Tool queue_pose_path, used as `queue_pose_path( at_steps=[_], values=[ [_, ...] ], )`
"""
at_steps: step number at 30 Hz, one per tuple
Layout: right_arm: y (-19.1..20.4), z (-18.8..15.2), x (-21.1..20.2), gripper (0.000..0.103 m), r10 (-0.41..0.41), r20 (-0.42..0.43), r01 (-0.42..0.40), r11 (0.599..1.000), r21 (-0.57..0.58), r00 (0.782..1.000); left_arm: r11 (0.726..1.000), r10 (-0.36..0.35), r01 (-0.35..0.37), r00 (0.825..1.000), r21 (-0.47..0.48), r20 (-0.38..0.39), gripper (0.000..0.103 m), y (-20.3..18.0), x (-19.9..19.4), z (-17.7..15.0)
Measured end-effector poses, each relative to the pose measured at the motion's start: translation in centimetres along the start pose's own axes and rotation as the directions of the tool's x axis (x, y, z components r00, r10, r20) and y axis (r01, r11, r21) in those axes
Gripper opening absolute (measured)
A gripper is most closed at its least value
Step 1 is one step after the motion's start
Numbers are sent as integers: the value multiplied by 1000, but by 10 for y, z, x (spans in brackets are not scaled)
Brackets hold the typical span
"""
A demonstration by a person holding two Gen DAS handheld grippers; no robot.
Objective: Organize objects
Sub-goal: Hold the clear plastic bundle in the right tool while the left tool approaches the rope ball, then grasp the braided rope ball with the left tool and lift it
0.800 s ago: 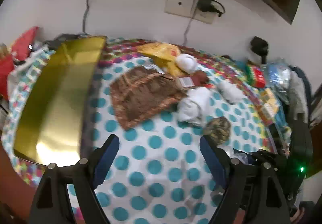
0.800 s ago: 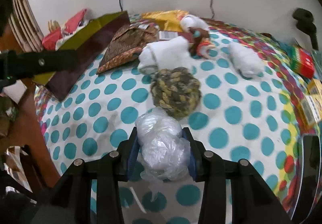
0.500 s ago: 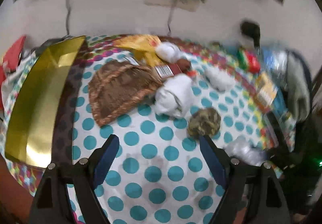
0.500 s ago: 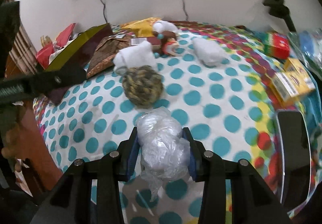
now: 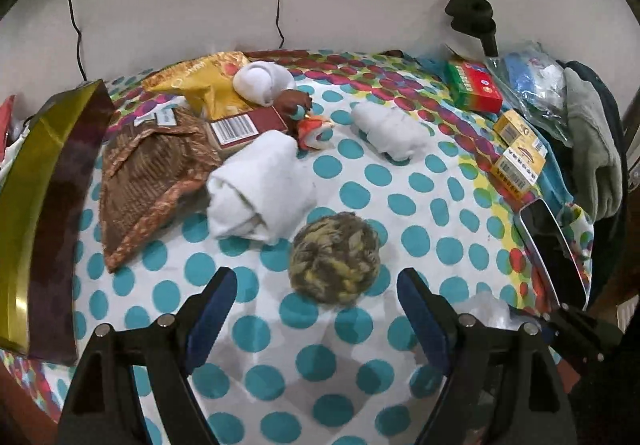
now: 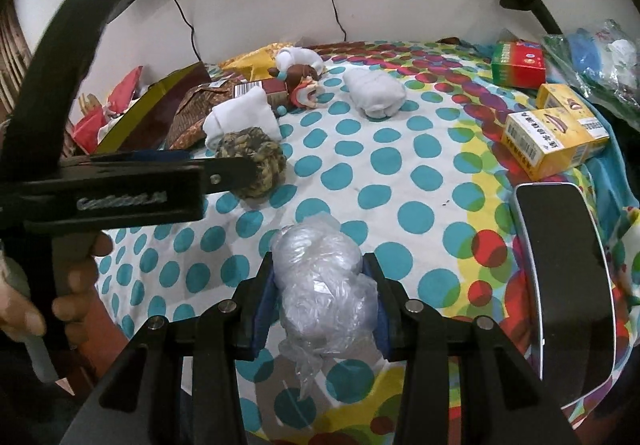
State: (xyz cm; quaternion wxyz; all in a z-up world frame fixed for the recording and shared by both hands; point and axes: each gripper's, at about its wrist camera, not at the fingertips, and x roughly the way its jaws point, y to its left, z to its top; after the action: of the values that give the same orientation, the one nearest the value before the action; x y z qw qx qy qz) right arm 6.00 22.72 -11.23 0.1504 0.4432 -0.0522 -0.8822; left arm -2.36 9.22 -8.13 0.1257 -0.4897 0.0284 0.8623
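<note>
My right gripper [image 6: 322, 301] is clamped on the crumpled plastic bag [image 6: 324, 285], held just above the polka-dot cloth [image 6: 400, 173]. My left gripper [image 5: 316, 301] has its fingers spread wide, nothing between them — the rope ball [image 5: 335, 257] sits just ahead of the gap and slightly to its right. Beyond the ball lies a rolled white towel [image 5: 256, 189], touching or nearly so. The risk I see: the bag is slick and springy, so it could squirm out of my right grip. If I push my left tool forward, the ball may roll off a fingertip toward the towel instead of seating between the pads.
</note>
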Motion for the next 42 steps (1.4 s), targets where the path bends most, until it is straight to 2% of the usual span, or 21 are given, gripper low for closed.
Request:
queue_pose_path(
  at_steps=[9, 10, 11, 12, 17, 20, 24, 27, 32, 37, 42],
  values=[
    [-7, 0, -1, 39, 26, 3, -26, 1000, 9, 1000, 999, -6, 5, 1000, -49, -14, 84, 2, 23, 2],
    [-7, 0, -1, 39, 22, 4, -22, 1000, 7, 1000, 999, -3, 2, 1000, -52, -10, 80, 2, 22, 2],
    [-7, 0, -1, 39, 22, 5, -22, 1000, 4, 1000, 999, -11, 11, 1000, -49, -13, 63, 2, 24, 2],
    [-6, 0, -1, 39, 24, 3, -24, 1000, 3, 1000, 997, -61, 60, 998, -51, -17, 53, 2, 25, 3],
    [-7, 0, -1, 39, 20, 11, -20, 1000, 9, 1000, 1000, -13, 14, 1000, 19, -16, 53, -11, 23, 2],
    [-6, 3, -4, 39, 22, 20, -23, 1000, 15, 1000, 998, -66, 66, 997, -23, -30, 53, -5, 19, 2],
    [-4, 4, -6, 39, 14, 21, -14, 1000, 5, 1000, 998, -55, 54, 998, 11, 16, 53, -5, 1, 1],
    [0, 5, -7, 39, 9, 23, -9, 1000, -2, 1000, 997, -80, 80, 996, 9, 36, 53, 3, -18, 1],
    [8, 7, -8, 39, 8, 27, -7, 1000, -12, 1000, 997, -67, 69, 995, -28, 79, 53, 34, -51, 6],
    [15, 12, -8, 39, 3, 36, -2, 1000, -17, 999, 997, 37, -27, 990, -79, 134, 53, 94, -85, 17],
    [24, 16, -8, 39, -4, 42, 5, 1000, -26, 999, 981, 146, -123, 978, -151, 150, 53, 159, -100, 31]
  ],
)
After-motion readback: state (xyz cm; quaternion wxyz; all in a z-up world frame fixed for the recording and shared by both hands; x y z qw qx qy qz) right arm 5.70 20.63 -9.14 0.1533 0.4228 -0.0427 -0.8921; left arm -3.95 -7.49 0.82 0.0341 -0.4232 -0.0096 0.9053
